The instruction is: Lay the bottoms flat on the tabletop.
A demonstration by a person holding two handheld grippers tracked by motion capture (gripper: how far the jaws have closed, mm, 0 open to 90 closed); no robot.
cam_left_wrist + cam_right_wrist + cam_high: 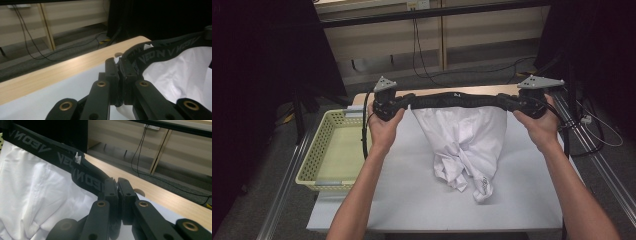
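Two grippers hold one white garment [464, 142] by its black waistband [457, 100], stretched level between them above the white table [412, 195]. Left gripper [404, 103] is clamped on the band's left end, jaws closed tight on the fabric; right gripper [507, 101] is clamped likewise on the right end. White cloth hangs from the band, its bunched lower end resting on the table near centre. Grey lettering runs along the band. Yellow perforated basket [319, 150] sits just beside the table's left edge
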